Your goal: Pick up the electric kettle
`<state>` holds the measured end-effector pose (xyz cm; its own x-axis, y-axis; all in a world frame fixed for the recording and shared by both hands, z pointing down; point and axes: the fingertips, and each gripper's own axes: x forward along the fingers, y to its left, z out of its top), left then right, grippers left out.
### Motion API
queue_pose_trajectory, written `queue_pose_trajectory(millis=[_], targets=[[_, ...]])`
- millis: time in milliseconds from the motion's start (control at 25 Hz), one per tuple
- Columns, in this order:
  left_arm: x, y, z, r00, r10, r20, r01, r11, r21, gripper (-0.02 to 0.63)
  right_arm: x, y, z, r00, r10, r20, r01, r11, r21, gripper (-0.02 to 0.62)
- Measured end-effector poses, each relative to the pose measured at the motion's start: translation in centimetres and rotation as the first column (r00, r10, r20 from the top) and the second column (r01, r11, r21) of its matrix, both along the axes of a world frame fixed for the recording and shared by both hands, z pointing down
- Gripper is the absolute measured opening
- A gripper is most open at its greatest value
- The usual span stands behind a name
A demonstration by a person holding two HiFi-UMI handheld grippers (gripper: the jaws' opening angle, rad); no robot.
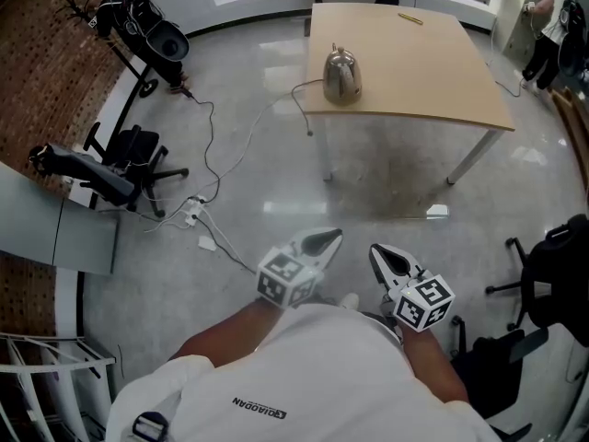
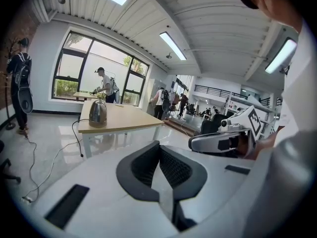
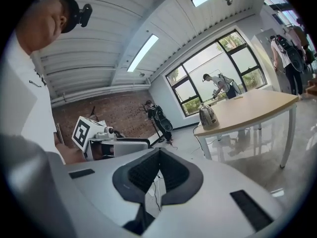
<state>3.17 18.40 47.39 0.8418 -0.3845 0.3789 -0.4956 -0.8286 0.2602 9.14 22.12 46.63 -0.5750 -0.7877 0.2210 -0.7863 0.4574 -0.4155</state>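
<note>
The kettle (image 1: 341, 74) stands at the desk's (image 1: 433, 63) near-left edge, well ahead of the clenched, empty left claw (image 1: 333, 238) and right claw (image 1: 377, 250). Open floor (image 1: 276, 182) lies between, and a cord (image 1: 302, 90) apparently trails off the edge.

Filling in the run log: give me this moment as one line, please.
electric kettle: upright on wooden table corner, untouched | left gripper: shut, empty | right gripper: shut, empty | both well short of table

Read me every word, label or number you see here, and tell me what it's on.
"QIAODAN": on the white shirt, upside down in the head view.
Marker cubes: patterns only, no letters.
Kettle: nothing readable.
</note>
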Motion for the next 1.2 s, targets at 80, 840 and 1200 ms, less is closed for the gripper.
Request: queue_pose_trajectory(millis=[80, 840, 1200], targets=[[0.1, 0.0, -0.1, 1.0, 0.0, -0.002, 0.0, 1.0, 0.006, -0.005, 0.1, 0.1, 0.4, 1.0, 0.003, -0.019, -0.003, 1.0, -0.012, 0.021], [1.5, 0.4, -0.3, 0.999, -0.028, -0.037, 0.026, 0.998, -0.05, -0.005, 1.7, 0.2, 0.7, 1.0, 0.009, -0.029, -0.009, 1.0, -0.013, 0.021], [1.0, 1.0, 0.0, 0.999, -0.04, 0.016, 0.041, 0.999, -0.029, -0.005, 1.7, 0.2, 1.1, 1.0, -0.001, -0.002, 0.001, 1.0, -0.027, 0.021]])
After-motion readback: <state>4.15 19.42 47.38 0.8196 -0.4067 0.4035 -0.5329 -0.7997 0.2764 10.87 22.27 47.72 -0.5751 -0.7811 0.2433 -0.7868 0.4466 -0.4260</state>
